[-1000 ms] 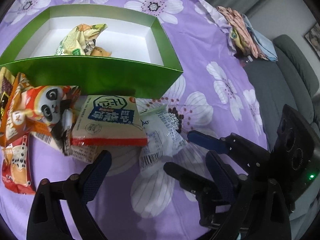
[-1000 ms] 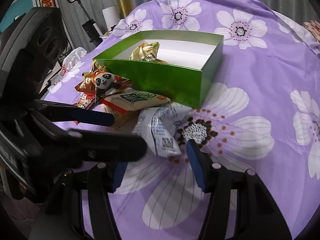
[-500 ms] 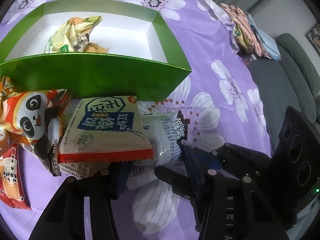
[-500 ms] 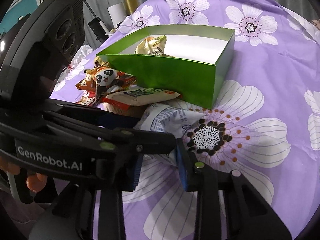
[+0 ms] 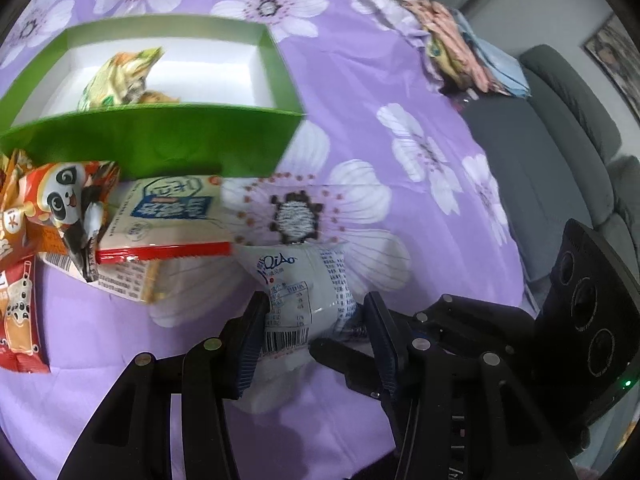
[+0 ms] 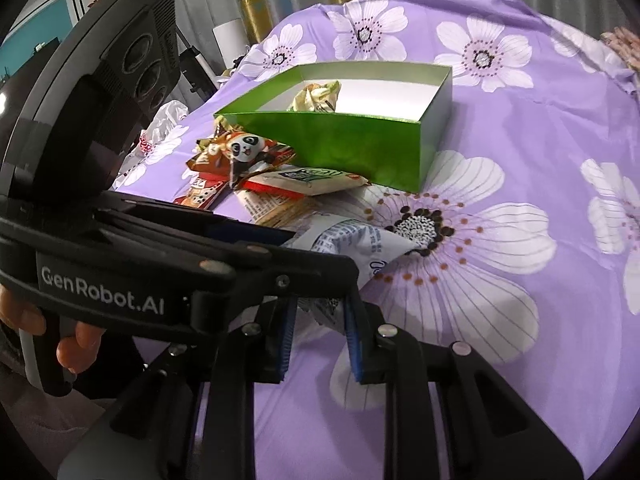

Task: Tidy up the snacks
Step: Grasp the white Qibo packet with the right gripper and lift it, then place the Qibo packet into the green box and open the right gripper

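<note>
Both the left gripper (image 5: pixel 316 328) and the right gripper (image 6: pixel 318 330) pinched the white packet (image 5: pixel 304 296); the right jaws were closing. It should be lifted level, clearing the green box's (image 6: pixel 360 152) near wall.

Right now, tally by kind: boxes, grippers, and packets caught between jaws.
box: 1
grippers: 2 (left gripper; right gripper, jaws closing)
white packet, between both pairs of jaws: 1
Total: 4
</note>
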{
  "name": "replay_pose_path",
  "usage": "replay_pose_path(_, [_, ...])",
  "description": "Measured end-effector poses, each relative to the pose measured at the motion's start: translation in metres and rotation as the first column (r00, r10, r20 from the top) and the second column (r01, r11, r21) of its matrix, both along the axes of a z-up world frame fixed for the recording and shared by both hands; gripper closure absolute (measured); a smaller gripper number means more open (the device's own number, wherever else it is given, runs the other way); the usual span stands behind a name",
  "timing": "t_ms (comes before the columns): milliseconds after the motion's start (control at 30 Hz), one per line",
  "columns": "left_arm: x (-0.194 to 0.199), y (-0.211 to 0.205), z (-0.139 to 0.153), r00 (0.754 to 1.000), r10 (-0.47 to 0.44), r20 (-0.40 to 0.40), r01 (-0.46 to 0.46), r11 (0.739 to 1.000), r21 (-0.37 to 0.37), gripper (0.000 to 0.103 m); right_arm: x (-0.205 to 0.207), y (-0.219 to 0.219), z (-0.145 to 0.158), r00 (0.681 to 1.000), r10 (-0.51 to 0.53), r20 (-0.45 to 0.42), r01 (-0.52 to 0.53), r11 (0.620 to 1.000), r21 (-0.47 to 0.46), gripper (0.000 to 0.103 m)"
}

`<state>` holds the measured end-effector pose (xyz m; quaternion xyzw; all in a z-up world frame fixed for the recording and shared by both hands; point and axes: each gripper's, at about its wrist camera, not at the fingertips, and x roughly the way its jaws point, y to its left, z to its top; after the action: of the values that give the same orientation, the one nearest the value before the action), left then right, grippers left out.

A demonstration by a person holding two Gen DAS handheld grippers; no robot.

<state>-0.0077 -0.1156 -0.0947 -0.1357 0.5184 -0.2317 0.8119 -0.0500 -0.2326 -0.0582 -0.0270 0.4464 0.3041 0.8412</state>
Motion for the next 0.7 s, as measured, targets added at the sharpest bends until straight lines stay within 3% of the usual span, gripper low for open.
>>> replay_pose_path(333, [-0.006,0.002,0.039,0.993,-0.016,0.114,0.019,1.0,-0.02,0.054,-0.003,0.005,0.038,0.994,-0.016,0.108,0.017,1.0,-0.006,0.081])
replay_pose_path(700, [0.031,0.056,0.085,0.967,0.082,0.24,-0.082,0.997,-0.009,0.054,0.052,0.058,0.073,0.969,0.072,0.236,-0.076,0.997,0.008,0.081])
